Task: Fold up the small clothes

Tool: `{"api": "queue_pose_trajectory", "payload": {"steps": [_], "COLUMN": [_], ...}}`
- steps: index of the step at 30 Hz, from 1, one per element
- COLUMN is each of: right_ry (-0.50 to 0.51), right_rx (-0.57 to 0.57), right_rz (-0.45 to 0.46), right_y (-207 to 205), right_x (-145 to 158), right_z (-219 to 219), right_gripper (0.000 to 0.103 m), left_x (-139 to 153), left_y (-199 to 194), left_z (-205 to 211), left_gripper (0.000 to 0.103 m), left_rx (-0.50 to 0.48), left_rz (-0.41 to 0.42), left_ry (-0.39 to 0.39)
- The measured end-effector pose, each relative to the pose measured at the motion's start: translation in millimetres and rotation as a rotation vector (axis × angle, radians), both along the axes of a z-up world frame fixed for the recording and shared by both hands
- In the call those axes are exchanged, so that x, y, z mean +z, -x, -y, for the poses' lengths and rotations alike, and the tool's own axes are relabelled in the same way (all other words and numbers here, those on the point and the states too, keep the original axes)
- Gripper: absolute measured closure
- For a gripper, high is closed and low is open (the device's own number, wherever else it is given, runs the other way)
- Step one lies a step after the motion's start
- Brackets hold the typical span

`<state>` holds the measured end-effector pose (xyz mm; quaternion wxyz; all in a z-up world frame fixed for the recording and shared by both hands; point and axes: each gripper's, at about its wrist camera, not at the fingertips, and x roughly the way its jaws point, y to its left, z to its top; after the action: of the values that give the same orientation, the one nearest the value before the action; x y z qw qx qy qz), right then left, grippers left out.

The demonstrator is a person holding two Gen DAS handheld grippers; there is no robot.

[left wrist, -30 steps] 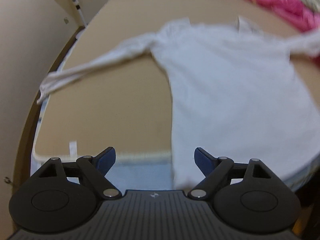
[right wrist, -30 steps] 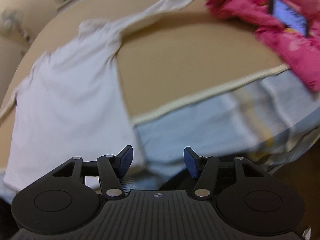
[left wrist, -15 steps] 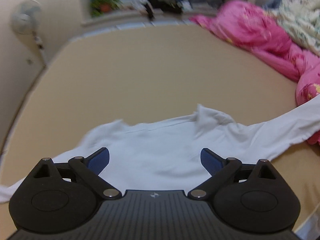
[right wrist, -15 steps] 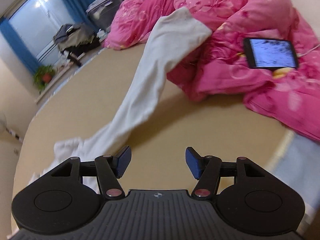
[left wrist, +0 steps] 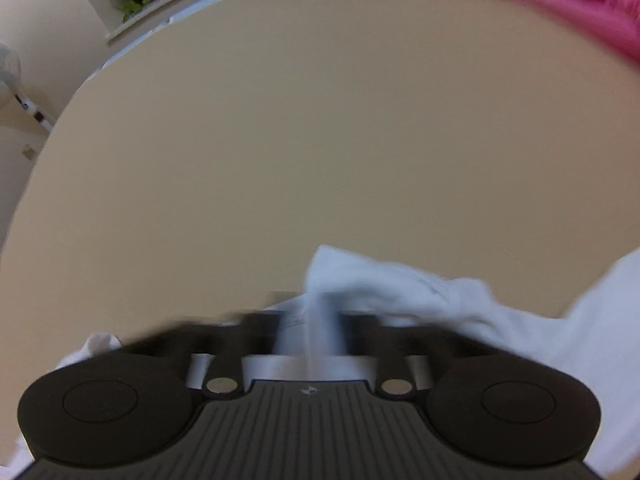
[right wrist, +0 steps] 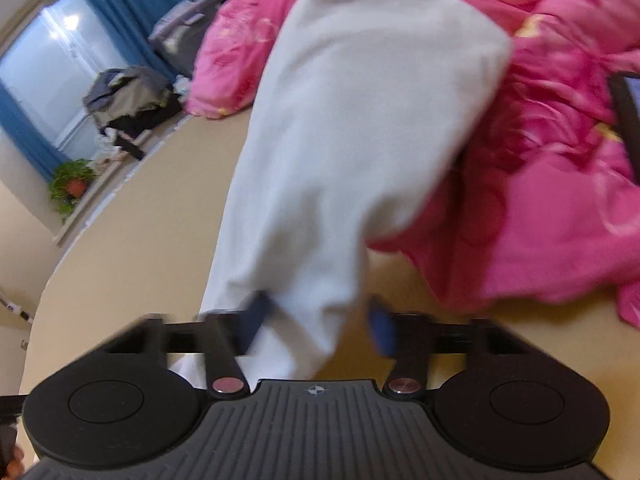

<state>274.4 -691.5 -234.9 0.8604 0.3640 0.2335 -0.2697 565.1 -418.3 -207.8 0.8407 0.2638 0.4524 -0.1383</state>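
one white long-sleeved top (left wrist: 404, 284) lying on tan bed surface (left wrist: 320, 140) | left gripper (left wrist: 308, 328) pinching its neckline | right gripper (right wrist: 316, 324) closing around one sleeve (right wrist: 352, 128)

White shirt (left wrist: 384, 280); plain tan bed surface (left wrist: 320, 140); bright pink quilt (right wrist: 560, 200) with faint yellow flower print; blue curtains (right wrist: 24, 136); green plant (right wrist: 72, 184) in orange pot; black tongs with blue pads (right wrist: 382, 328)

Bright window (right wrist: 52, 64) w/ blue curtains (right wrist: 120, 20), potted plant (right wrist: 72, 184) on sill.
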Motion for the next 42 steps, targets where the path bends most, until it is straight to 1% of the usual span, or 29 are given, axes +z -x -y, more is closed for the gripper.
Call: {"api": "queue_pose_trajectory", "payload": {"steps": [3, 6, 7, 8, 9, 10, 11, 12, 13, 15, 17, 20, 21, 23, 25, 26, 27, 29, 30, 31, 32, 33, 34, 35, 37, 38, 40, 41, 42], "right_ry": [0.064, 0.056, 0.041, 0.024, 0.002, -0.022, -0.035, -0.041, -0.048, -0.058, -0.057, -0.043, -0.04, -0.045, -0.052, -0.055, -0.057, -0.058, -0.058, -0.055, -0.052, -0.047, -0.041, -0.03, -0.009, -0.004, -0.01, -0.013, -0.017], "right_rx": [-0.044, -0.084, -0.081, -0.08, -0.08, -0.086, -0.096, -0.104, -0.108, -0.114, -0.12, -0.113, -0.112, -0.108, -0.108, -0.108, -0.106, -0.103, -0.101, -0.096, -0.092, -0.09, -0.087, -0.085, -0.084, -0.083, -0.084, -0.087, -0.09], "right_rz": [0.071, 0.082, 0.072, 0.063, 0.074, 0.095, 0.106, 0.11, 0.11, 0.118, 0.12, 0.121, 0.121, 0.125, 0.13, 0.133, 0.134, 0.128, 0.124, 0.118, 0.112, 0.109, 0.106, 0.101, 0.093, 0.088, 0.083, 0.081, 0.077], "right_y": [7.1, 13.4, 12.6, 11.8, 12.6, 14.7, 16.5, 17.0, 16.9, 18.2, 19.6, 23.3, 22.5, 24.5, 28.2, 29.5, 31.7, 32.0, 32.2, 31.8, 31.4, 31.3, 31.2, 31.0, 30.3, 29.1, 29.4, 29.6, 30.4], "right_x": [5.2, -2.9, -9.1, -14.2, -17.5, -20.0, -21.3, -22.1, -23.2, -24.6, -25.1, -24.1, -23.7, -23.5, -24.2, -24.5, -25.9, -27.4, -27.9, -28.7, -28.6, -28.4, -27.8, -26.5, -24.0, -23.1, -21.5, -20.1, -17.8], "right_z": [2.4, 8.2, 10.0, 12.4, 14.2, 16.4, 18.0, 19.0, 19.4, 17.1, 14.1, 9.9, 9.4, 14.4, 15.9, 16.1, 16.0, 14.7, 13.4, 11.9, 11.0, 10.1, 9.3, 8.9, 8.8, 8.4, 8.5, 6.1, 4.0], "right_gripper": [0.095, 0.095, 0.094, 0.088, 0.084, 0.078, 0.071, 0.067, 0.063, 0.063, 0.062, 0.062, 0.062, 0.062, 0.062, 0.062, 0.062, 0.062, 0.062, 0.062, 0.062, 0.062, 0.062, 0.062, 0.062, 0.062, 0.062, 0.062, 0.062], "left_x": [-14.1, -27.3, -29.3, -28.3, -25.0, -21.6, -18.8, -16.8, -15.3, -15.9, -14.4, 0.8, 5.0, 15.5, 21.6, 20.7, 16.2, 1.3, -8.0, -16.4, -25.9, -32.2, -36.0, -38.7, -45.5, -49.8, -51.7, -52.0, -50.2], "left_y": [-14.3, -37.3, -42.6, -47.4, -48.6, -49.5, -50.7, -51.7, -52.0, -54.9, -61.3, -65.8, -69.3, -66.3, -61.1, -56.6, -51.0, -51.0, -52.3, -53.6, -60.9, -66.7, -74.4, -78.5, -82.0, -84.9, -85.5, -87.6, -89.2], "left_z": [9.7, 9.9, 7.9, 4.5, -1.2, -8.2, -15.8, -23.4, -31.2, -43.3, -45.4, -49.3, -52.6, -55.7, -60.3, -59.5, -56.2, -43.6, -37.4, -33.6, -27.3, -20.2, -13.8, -9.3, 1.6, 6.6, 17.1, 18.8, 16.0], "left_gripper": [0.103, 0.103, 0.103, 0.102, 0.096, 0.084, 0.076, 0.063, 0.056, 0.05, 0.05, 0.048, 0.045, 0.036, 0.018, 0.015, 0.012, 0.012, 0.022, 0.05, 0.071, 0.099, 0.099, 0.099, 0.098, 0.098, 0.094, 0.092, 0.085], "left_rx": [0.014, 0.04, 0.032, 0.014, -0.004, -0.028, -0.034, -0.035, -0.042, -0.049, -0.059, -0.057, -0.064, -0.112, -0.177, -0.221, -0.25, -0.278, -0.267, -0.246, -0.221, -0.183, -0.154, -0.137, -0.127, -0.114, -0.098, -0.092, -0.089], "left_rz": [0.083, 0.062, 0.036, -0.006, -0.034, -0.07, -0.097, -0.113, -0.125, -0.165, -0.181, -0.127, -0.112, -0.082, -0.09, -0.101, -0.104, -0.115, -0.116, -0.123, -0.151, -0.158, -0.146, -0.104, -0.029, -0.015, 0.046, 0.037, 0.011], "left_ry": [-0.027, -0.02, 0.002, 0.056, 0.109, 0.156, 0.18, 0.203, 0.226, 0.26, 0.271, 0.309, 0.323, 0.346, 0.383, 0.392, 0.378, 0.314, 0.287, 0.275, 0.265, 0.256, 0.257, 0.258, 0.225, 0.213, 0.183, 0.172, 0.193]}}
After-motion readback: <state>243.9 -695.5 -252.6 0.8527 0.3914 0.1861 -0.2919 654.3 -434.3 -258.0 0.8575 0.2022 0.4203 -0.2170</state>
